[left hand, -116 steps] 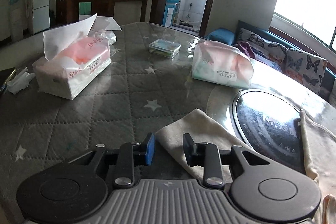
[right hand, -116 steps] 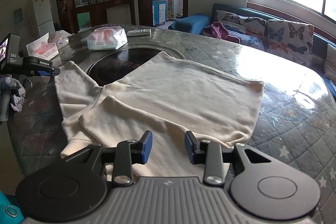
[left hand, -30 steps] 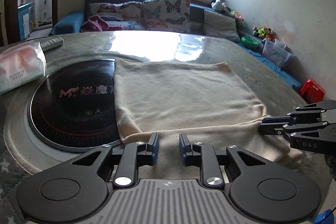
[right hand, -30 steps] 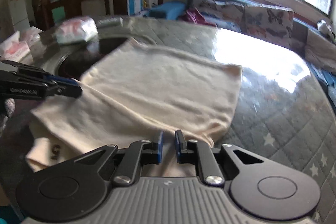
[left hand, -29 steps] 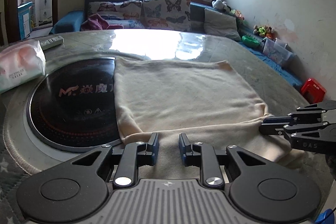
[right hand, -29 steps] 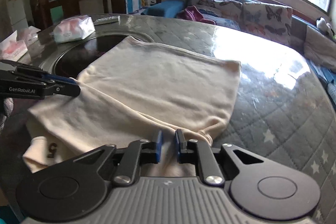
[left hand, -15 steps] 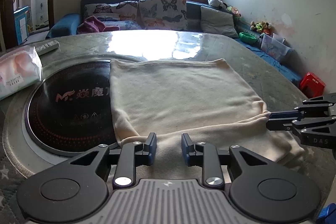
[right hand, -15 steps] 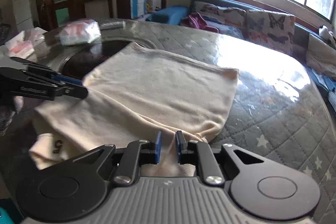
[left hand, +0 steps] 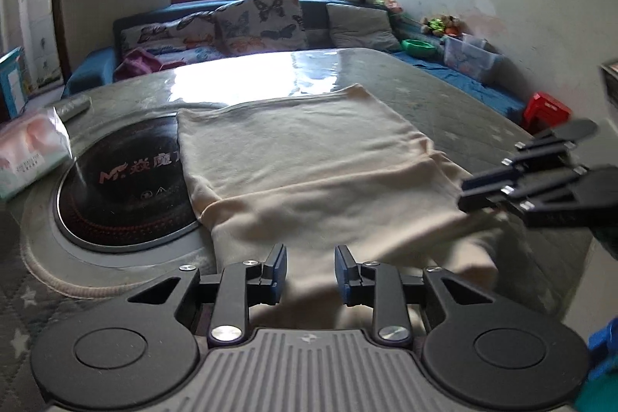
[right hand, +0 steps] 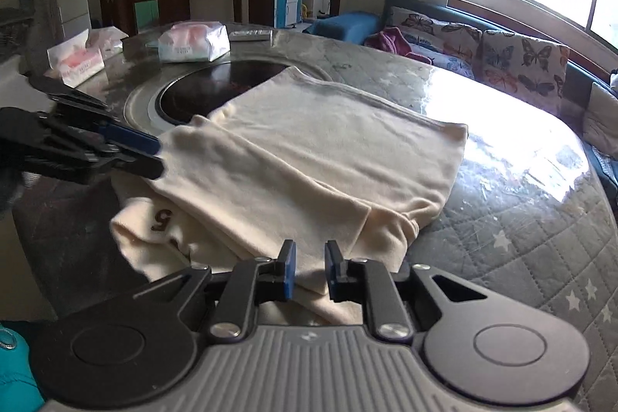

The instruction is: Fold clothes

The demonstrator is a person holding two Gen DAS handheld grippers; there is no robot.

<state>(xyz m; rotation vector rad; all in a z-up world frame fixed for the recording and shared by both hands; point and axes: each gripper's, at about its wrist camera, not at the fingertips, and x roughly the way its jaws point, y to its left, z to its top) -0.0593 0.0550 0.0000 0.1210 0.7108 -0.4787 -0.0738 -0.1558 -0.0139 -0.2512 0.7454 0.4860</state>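
Shirt (right hand: 309,161) edge lies between both hand-held grippers' parted fingers, ungripped.

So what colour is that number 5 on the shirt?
Dark brown, printed on the cream shirt; the 5 shows best in the right wrist view.

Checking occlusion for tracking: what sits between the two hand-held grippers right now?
Only the folded cream fabric garment spans from the left hand-held gripper to the right hand-held gripper, nothing else; the left wrist view shows it.

Both wrist views sit low, close over the cream shirt (left hand: 305,157) (right hand: 340,157); left faces window, right faces kitchen.
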